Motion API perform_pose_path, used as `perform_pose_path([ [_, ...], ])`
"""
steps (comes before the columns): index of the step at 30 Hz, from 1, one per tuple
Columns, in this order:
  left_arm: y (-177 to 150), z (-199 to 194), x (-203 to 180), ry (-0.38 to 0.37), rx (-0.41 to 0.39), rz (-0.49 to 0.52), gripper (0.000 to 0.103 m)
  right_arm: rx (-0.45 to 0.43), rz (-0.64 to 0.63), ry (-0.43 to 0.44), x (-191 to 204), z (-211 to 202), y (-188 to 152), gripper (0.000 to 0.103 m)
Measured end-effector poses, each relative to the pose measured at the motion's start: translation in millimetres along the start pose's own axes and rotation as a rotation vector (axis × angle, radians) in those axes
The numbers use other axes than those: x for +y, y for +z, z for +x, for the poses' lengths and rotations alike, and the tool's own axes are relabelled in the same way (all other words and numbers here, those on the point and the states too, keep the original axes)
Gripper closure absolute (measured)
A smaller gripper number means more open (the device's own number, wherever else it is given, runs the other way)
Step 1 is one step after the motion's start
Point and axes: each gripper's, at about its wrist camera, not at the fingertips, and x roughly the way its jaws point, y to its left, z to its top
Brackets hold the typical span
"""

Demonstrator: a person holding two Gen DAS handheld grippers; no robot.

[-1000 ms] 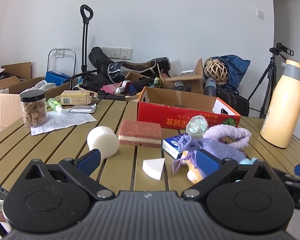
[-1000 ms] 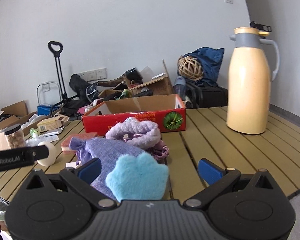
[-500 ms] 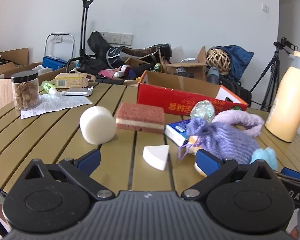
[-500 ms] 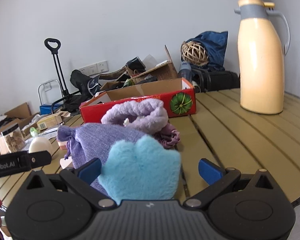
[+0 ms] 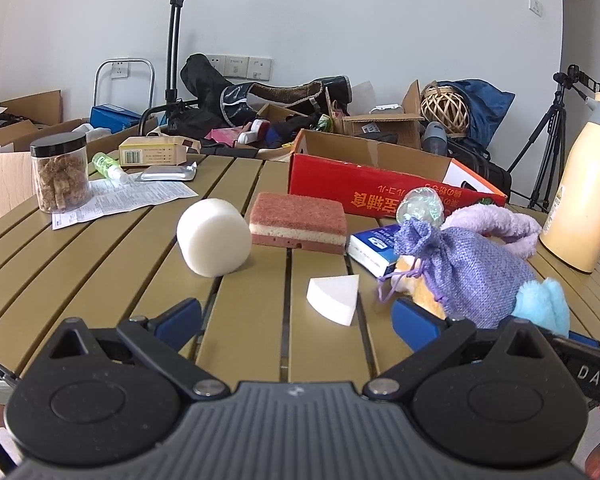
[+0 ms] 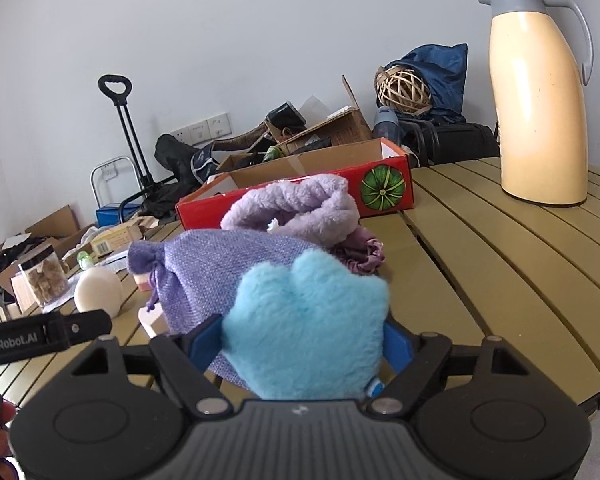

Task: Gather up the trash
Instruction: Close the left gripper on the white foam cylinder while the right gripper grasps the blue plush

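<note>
Right tongs (image 6: pixel 304 340) closing around the blue plush paw (image 6: pixel 306 328)

Wide apart a second ago, its pads now flank the paw, seemingly touching; left tongs (image 5: pixel 296 316) gape empty over the surface (image 5: pixel 100 280), white wedge (image 5: pixel 334 298) just ahead.

I see a tall cream thermos jug (image 6: pixel 540 92) upright on my slatted olive desk (image 6: pixel 500 264), w/ a black camera tripod (image 5: pixel 548 136) & woven rattan ball (image 6: pixel 403 88) behind.
</note>
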Motion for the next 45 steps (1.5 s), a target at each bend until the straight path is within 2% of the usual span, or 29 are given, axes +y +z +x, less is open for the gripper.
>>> perform_pose_path([
  [12, 13, 13, 21, 0.047, 0.003, 0.002, 0.000, -0.067, 0.016, -0.024, -16, -22, 0, 0.024],
  [20, 28, 33, 31, 0.111, -0.021, 0.044, 0.000, -0.111, 0.054, -0.112, -43, -33, 8, 0.024],
  [26, 42, 59, 45, 0.167, -0.009, 0.020, 0.000, -0.130, 0.108, -0.212, -70, -38, 12, 0.024],
  [30, 52, 72, 50, 0.165, -0.015, 0.008, 0.000, -0.135, 0.129, -0.254, -82, -38, 13, 0.024],
  [37, 64, 92, 51, 0.177, -0.007, -0.030, 0.000, -0.129, 0.136, -0.307, -89, -33, 11, 0.024],
  [39, 64, 98, 51, 0.218, 0.004, -0.039, 0.000, -0.132, 0.139, -0.322, -90, -32, 10, 0.024],
  [45, 58, 105, 49, 0.224, 0.027, -0.028, 0.002, -0.120, 0.137, -0.329, -90, -29, 10, 0.024],
])
